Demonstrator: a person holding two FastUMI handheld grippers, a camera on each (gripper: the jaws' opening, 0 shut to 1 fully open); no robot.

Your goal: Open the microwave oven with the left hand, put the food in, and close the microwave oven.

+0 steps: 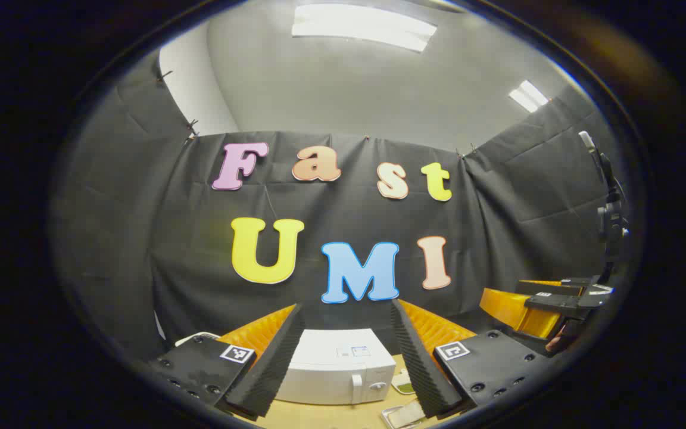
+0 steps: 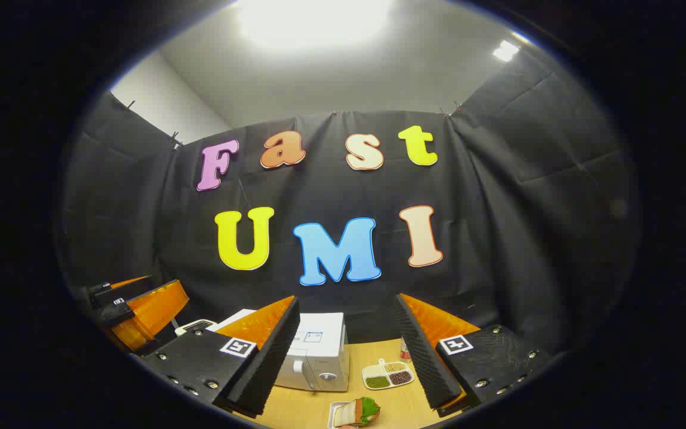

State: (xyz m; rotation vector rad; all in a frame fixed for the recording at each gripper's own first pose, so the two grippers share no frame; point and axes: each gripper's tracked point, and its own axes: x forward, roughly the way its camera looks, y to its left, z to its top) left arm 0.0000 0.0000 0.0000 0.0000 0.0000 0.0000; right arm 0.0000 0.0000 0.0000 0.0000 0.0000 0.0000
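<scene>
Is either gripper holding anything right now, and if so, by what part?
Nothing is held. The left gripper and right gripper are both open with empty gaps; the microwave and the sandwich sit untouched on the table.

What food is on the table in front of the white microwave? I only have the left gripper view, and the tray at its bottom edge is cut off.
Observer: In the right gripper view, the small white rectangular tray holds a sandwich with green lettuce.
Operator: And the pale dish farther back, what is in it?
Observer: It is a white divided dish holding green, tan and dark brown grains or beans in separate compartments.
Operator: Is anything behind that dish?
Observer: A small container with red on it stands there. It is partly hidden, so I cannot tell more.
</scene>
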